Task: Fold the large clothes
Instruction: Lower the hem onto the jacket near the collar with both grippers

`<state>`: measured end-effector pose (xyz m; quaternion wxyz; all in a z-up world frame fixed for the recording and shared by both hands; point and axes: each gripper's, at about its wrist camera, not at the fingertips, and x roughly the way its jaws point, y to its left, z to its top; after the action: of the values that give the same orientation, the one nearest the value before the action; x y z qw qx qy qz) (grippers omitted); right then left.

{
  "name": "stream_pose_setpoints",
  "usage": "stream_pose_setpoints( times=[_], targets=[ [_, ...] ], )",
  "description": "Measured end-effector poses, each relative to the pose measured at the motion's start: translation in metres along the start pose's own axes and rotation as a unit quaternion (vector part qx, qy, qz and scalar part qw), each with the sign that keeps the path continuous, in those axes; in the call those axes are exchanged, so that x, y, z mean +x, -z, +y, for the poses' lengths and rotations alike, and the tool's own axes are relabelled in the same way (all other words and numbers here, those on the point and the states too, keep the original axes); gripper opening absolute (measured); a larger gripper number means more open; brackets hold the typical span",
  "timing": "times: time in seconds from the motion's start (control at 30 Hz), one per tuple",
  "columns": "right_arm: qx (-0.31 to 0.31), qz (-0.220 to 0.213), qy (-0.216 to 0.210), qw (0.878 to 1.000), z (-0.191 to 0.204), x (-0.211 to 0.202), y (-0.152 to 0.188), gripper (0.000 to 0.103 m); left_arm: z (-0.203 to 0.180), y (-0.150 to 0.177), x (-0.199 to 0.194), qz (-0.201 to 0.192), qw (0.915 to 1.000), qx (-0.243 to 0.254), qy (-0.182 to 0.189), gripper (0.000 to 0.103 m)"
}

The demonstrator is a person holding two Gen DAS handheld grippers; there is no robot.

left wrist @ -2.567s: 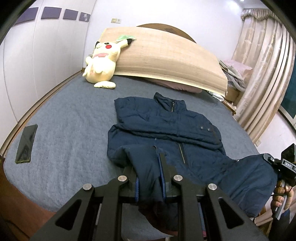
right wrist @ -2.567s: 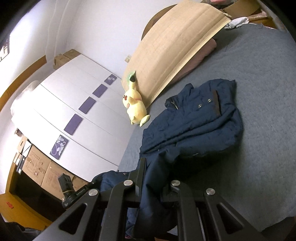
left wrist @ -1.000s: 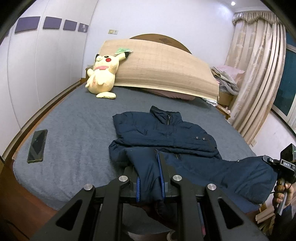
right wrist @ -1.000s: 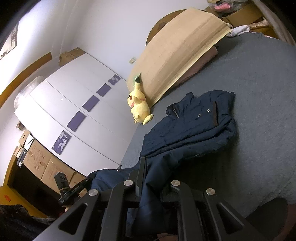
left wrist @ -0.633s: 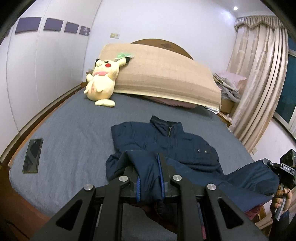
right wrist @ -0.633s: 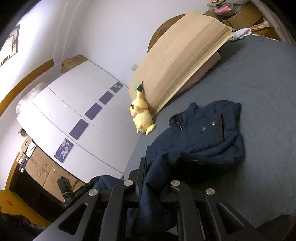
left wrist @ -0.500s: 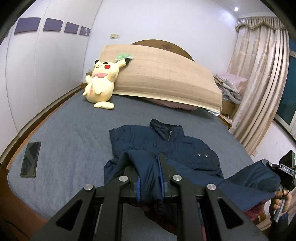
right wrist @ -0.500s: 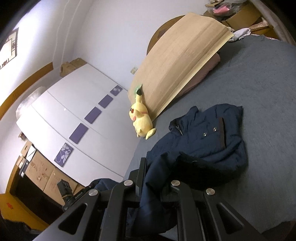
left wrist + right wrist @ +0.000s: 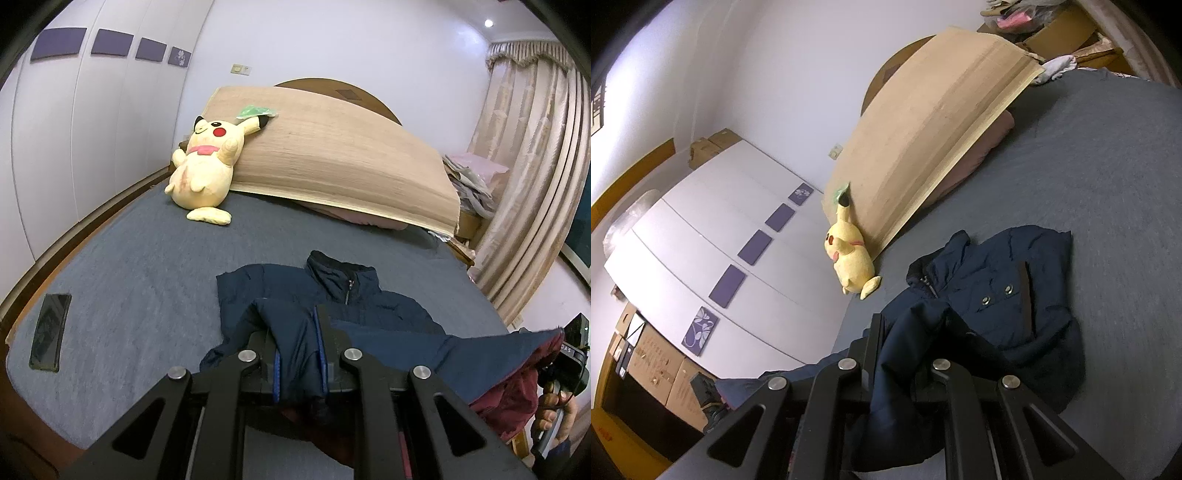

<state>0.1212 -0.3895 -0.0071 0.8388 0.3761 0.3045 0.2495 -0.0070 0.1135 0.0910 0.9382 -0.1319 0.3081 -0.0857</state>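
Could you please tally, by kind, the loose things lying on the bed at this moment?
Navy jacket: 1
Yellow plush toy: 1
Black phone: 1
Tan mat leaning at the headboard: 1
Total: 4

One jacket (image 9: 369, 306), one plush toy (image 9: 207, 166), one phone (image 9: 50, 341), one bed (image 9: 129, 280), two grippers.

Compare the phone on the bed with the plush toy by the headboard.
The phone is black, flat and thin; the plush toy is yellow, bulky and soft-looking. The phone lies near the bed's foot corner; the plush toy leans on the tan mat at the head. Both rest on the grey bed cover, apart from the jacket.
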Motion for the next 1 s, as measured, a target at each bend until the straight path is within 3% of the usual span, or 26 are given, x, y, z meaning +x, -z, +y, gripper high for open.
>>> stream_pose_setpoints(
  times=[0.57,1.0],
  targets=[
    [0.012,-0.016,0.021,1.0,-0.009,0.05,-0.044,0.011,-0.009,-0.043,0.063,0.002,0.9997,0.018,-0.014,0.016],
    [0.033,-0.014,0.054,0.998,-0.033,0.079,-0.063,0.011,-0.007,-0.052,0.102,0.016,0.999,0.022,-0.037,0.015]
  ],
)
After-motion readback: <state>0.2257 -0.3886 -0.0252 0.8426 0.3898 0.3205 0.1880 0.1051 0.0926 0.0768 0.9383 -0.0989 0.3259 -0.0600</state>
